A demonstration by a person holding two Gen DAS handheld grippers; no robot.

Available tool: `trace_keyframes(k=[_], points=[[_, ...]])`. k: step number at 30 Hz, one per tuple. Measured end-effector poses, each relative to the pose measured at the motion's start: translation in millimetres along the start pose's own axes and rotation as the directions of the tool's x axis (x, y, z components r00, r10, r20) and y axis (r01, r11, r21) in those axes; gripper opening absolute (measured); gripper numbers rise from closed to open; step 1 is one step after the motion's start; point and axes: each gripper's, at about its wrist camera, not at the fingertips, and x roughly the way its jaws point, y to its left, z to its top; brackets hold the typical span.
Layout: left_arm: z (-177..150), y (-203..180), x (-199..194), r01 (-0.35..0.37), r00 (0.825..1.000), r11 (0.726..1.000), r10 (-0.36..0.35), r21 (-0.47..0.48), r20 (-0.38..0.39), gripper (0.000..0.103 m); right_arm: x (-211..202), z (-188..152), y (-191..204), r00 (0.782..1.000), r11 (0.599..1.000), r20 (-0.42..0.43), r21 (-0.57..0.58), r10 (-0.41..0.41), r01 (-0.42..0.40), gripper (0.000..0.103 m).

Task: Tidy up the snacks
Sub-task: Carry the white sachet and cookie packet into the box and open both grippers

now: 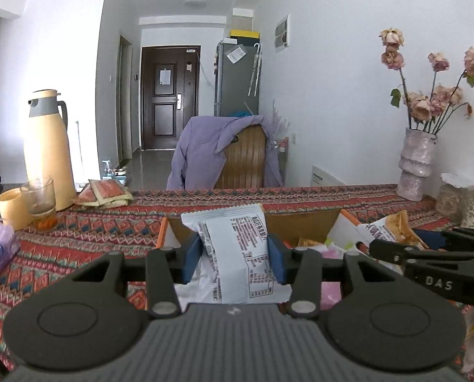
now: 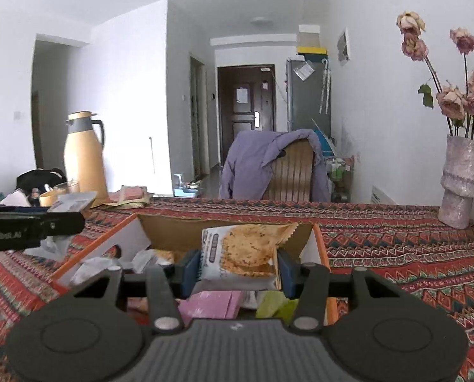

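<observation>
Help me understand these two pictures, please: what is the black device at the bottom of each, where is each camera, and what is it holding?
Each picture comes from a fisheye camera on a hand-held two-finger gripper, looking along its fingers. The left gripper is clamped on a white snack packet, back side showing. The right gripper is clamped on a cracker packet. Both are held above an open cardboard box holding more snacks, on a patterned tablecloth. A thermos and a flower vase also stand there.
</observation>
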Motion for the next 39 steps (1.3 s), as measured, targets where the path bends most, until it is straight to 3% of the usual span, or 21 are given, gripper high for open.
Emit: trace_keyframes(k=[10, 14, 16, 18, 19, 20, 22, 30, 39], points=[[4, -1, 57, -0.062, 0.995, 0.998, 0.061, -0.01, -0.079, 0.046, 62, 10, -6, 0.996, 0.999, -0.079, 0.027, -0.037, 0.04, 0.051], [-6, 6, 68, -0.078, 0.991, 0.997, 0.075, -0.024, -0.108, 0.047, 73, 1, -7, 0.993, 0.998, -0.106, 0.028, -0.054, 0.057, 0.059], [-10, 10, 70, -0.076, 0.991, 0.996, 0.071, -0.038, -0.115, 0.056, 74, -2, -10, 0.992, 0.998, -0.112, 0.033, -0.054, 0.058, 0.066], [-12, 13, 69, -0.073, 0.992, 0.996, 0.067, -0.053, -0.11, 0.088, 71, -4, -12, 0.993, 0.998, -0.105, 0.035, -0.055, 0.059, 0.068], [-12, 15, 67, -0.074, 0.993, 0.995, 0.067, -0.064, -0.098, 0.093, 70, -4, -13, 0.994, 0.998, -0.103, 0.039, -0.047, 0.051, 0.073], [-12, 17, 64, -0.079, 0.994, 0.994, 0.073, -0.074, -0.082, 0.101, 68, -5, -14, 0.994, 0.998, -0.099, 0.046, -0.042, 0.047, 0.088], [-13, 20, 58, -0.068, 0.997, 0.994, 0.063, -0.09, -0.054, 0.103, 63, -5, -14, 0.996, 0.998, -0.082, 0.047, -0.045, 0.049, 0.103], [-17, 27, 17, -0.025, 1.0, 0.993, 0.026, -0.119, 0.01, 0.103, 23, -9, -13, 0.997, 0.996, -0.021, 0.047, -0.077, 0.078, 0.103], [-43, 29, -69, 0.021, 0.995, 0.994, -0.011, -0.104, 0.095, 0.103, -62, -35, 5, 0.997, 0.998, 0.038, -0.011, -0.063, 0.064, 0.103]])
